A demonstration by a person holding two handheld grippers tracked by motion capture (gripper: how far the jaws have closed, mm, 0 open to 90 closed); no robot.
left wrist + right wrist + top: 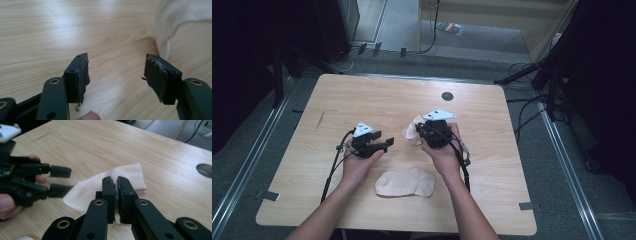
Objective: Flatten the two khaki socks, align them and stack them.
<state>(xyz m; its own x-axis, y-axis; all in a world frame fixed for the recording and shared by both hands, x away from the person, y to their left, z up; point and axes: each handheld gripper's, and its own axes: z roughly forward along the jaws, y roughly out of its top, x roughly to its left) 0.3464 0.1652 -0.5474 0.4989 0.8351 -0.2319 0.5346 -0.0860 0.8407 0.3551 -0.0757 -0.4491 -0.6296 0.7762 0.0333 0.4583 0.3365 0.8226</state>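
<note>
Two pale socks are on the wooden counter [362, 95]. One sock [405, 182] lies flat near the person's edge, between the two forearms, touching neither tool. The other sock [105, 183] is gripped in the right tool [117, 182]. Its jaws are clenched nearly together with a fold of white knit pinched between the pads. The cloth fans out beyond and to both sides of the jaw tips. In the high view this held sock [412, 131] shows as a crumpled peach-white bunch just left of the right tool [424, 131], lifted partly off the counter; how much of it rests on the wood cannot be told.

Left tool [116, 72]: jaws released, standing well apart, bare wood between them, nothing pinched. Worn dark padding on both inner faces. At the upper right of the left gripper view, a hanging edge of white cloth [175, 22], blurred, beyond the right-hand jaw and apart from it. A fingertip shows at the bottom edge of that view.

High view: left tool [386, 144] held in the left hand [359, 162], jaws pointing toward the right tool, near the held sock but not touching. Right hand [444, 150] wraps the right tool's body; cable trails down along the wrist. Small dark round grommet [447, 96] set in the counter behind the right tool.
</note>
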